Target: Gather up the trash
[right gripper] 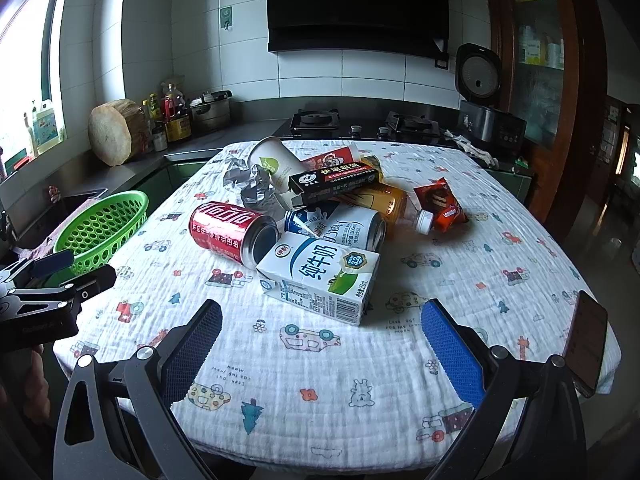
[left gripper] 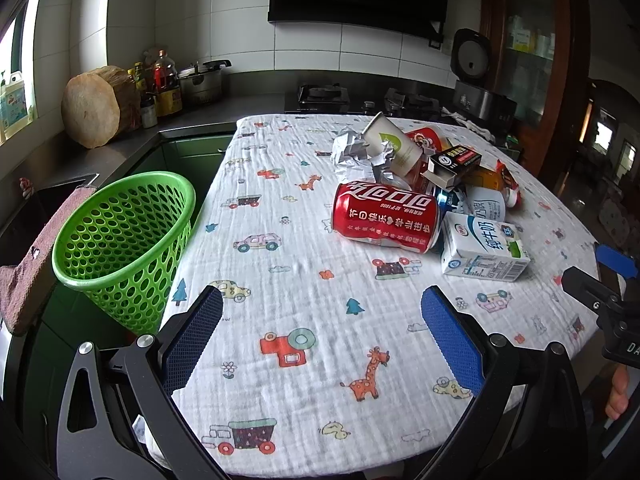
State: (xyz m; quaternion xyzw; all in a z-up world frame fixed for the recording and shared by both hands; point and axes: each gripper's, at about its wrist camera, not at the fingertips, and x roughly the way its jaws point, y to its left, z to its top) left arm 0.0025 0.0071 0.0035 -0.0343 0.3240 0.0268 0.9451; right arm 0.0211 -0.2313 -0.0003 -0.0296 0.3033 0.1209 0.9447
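Our left tongs (left gripper: 322, 338) and right tongs (right gripper: 322, 338) both gape empty above the surface (right gripper: 400, 400); the trash pile (right gripper: 320, 216) lies ahead, green basket (left gripper: 120, 240) off to the left tongs' left.

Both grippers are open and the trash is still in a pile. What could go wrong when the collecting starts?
1. The red cola can lies on its side against the milk carton; a nudge from the right hand-held gripper could roll it away.
2. The paper cup and black box rest on other items, so pulling lower pieces may topple them.
3. The green basket stands beyond the table edge; a drop from the left hand-held gripper could miss it.
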